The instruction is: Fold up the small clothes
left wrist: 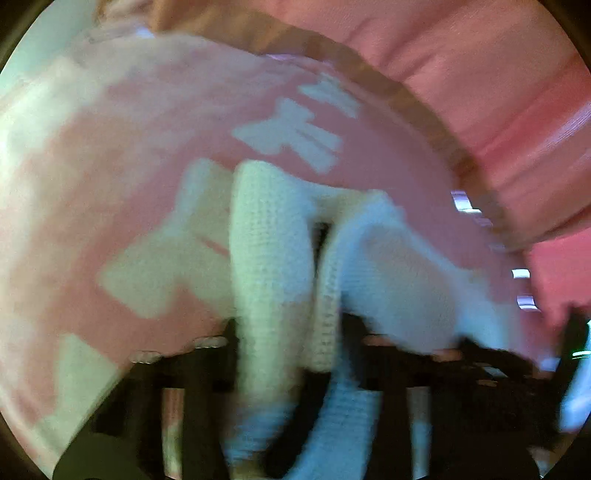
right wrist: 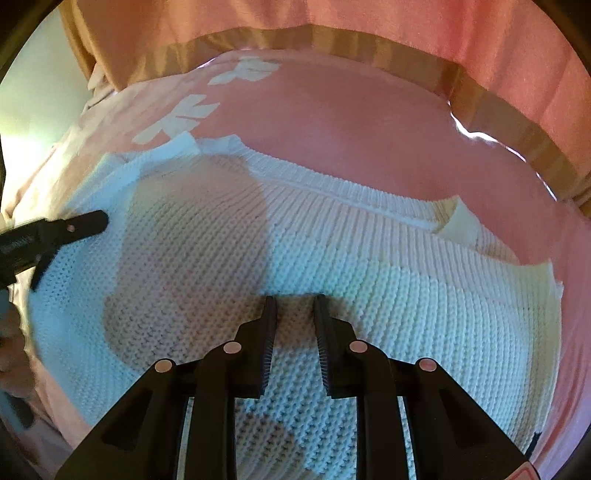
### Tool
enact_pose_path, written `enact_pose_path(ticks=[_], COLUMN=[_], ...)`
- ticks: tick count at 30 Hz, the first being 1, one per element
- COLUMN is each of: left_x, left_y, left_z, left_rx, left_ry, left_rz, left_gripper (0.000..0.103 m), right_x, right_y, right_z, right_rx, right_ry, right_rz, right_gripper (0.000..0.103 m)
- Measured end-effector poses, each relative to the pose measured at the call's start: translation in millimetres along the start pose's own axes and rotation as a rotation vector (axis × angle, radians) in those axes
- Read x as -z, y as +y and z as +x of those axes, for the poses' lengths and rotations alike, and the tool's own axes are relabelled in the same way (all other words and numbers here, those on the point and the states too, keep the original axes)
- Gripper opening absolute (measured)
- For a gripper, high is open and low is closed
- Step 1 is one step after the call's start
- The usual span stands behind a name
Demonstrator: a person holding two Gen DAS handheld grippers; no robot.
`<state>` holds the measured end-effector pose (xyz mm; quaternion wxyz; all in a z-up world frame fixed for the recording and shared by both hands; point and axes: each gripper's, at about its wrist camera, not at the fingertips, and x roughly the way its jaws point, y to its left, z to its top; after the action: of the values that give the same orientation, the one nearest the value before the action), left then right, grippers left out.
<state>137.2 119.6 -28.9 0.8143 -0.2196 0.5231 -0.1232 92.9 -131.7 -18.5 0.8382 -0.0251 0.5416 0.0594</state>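
Observation:
A white knitted sweater [right wrist: 332,266] lies spread on a pink bedsheet [right wrist: 351,122] with pale flower prints. My right gripper [right wrist: 294,306] hovers over the sweater's middle, jaws a little apart and empty. My left gripper [left wrist: 317,332] is shut on a bunched fold of the sweater [left wrist: 273,236], which rises between its fingers; that view is blurred. The left gripper also shows in the right wrist view [right wrist: 74,225] at the sweater's left edge.
A wooden bed frame edge [right wrist: 369,44] runs across the far side, with pink fabric [right wrist: 406,18] beyond it. A pale wall [right wrist: 33,92] shows at the left. The sheet [left wrist: 110,166] stretches left of the sweater.

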Motion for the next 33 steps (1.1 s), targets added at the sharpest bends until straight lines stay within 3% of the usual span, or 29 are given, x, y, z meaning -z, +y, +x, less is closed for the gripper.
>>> enact_pose_path(ticks=[5,8,11,14,16,18,21,24,26,28,29,30,33], left_x=[12,21,31,44,56,67,87,112,128,144,154,159,187], left_y=[-32,-82,-150,-213,-247,-273,-291,-298,-300,-295,-288,-283,-257], left_z=[-47,-76,-90,-75,-60,-35,7,45,44,25,8,-4,-38], left_rx=[0.100,0.182,0.204,0.193,0.174,0.168,0.152,0.127,0.130,0.151,0.145,0.150,0.119], left_ry=[-0.076,-0.100,-0.111,-0.074,-0.081,-0.038,0.019,0.057,0.039,0.005,-0.038,-0.073,-0.193], left_rz=[-0.003,0.033,0.131,0.190,0.222,0.230,0.208,0.218,0.250,0.323,0.359,0.382,0.494], left_gripper=[0.021,0.021,0.021,0.021,0.021,0.021,0.023,0.034,0.037,0.057,0.075,0.085,0.090], right_x=[1,-1,-3,1,16,39,77,107,122,133,133,131,126], right_y=[-6,-9,-17,-41,-81,-125,-181,-217,-229,-235,-235,-231,-227], right_z=[1,2,3,-4,-15,-36,-56,-65,-63,-50,-50,-54,-67], right_rx=[-0.031,-0.050,-0.093,-0.219,-0.297,-0.244,-0.193,-0.233,-0.263,-0.256,-0.267,-0.283,-0.367], right_ry=[-0.012,-0.010,-0.009,-0.016,-0.030,-0.085,-0.118,-0.153,-0.188,-0.133,-0.128,-0.149,-0.218], right_rz=[0.006,0.006,0.027,0.101,0.210,0.256,0.323,0.381,0.402,0.450,0.452,0.451,0.439], right_gripper=[0.019,0.019,0.019,0.016,0.018,0.025,0.028,0.040,0.048,0.049,0.049,0.050,0.059])
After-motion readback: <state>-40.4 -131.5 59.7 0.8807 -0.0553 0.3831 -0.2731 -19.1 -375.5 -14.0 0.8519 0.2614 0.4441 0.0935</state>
